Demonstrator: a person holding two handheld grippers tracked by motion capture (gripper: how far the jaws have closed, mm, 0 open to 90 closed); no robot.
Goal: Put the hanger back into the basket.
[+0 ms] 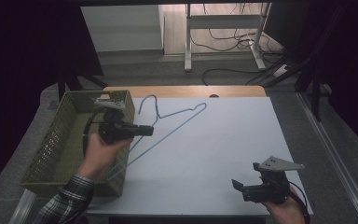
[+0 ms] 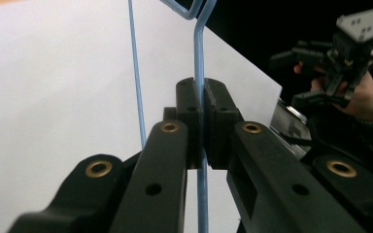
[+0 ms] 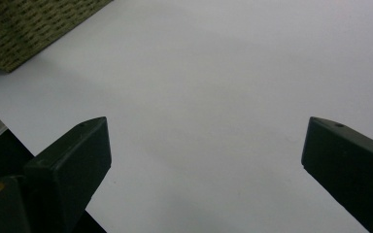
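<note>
Fingers on the left gripper pressed tight onto the thin blue wire hanger, pinching one wire right between the pads. Over in the high view, same left gripper near the left edge of the white worktop, just beside the woven basket. Hanger sprawled from the basket's near right corner up toward the far edge, hook end pointing at the far side, lower end leaning on or just over the basket wall, hard to call which. Right gripper parked at the near right corner, jaws spread wide, holding nothing, well apart from the hanger. Looks like pulling the hanger clear of the basket and out flat, probably. Best bet: keep the pinch square on the wire so it can't spin, lift slow, watch the low end for snagging on the weave, maybe bring the right one in to steady the hook.
</note>
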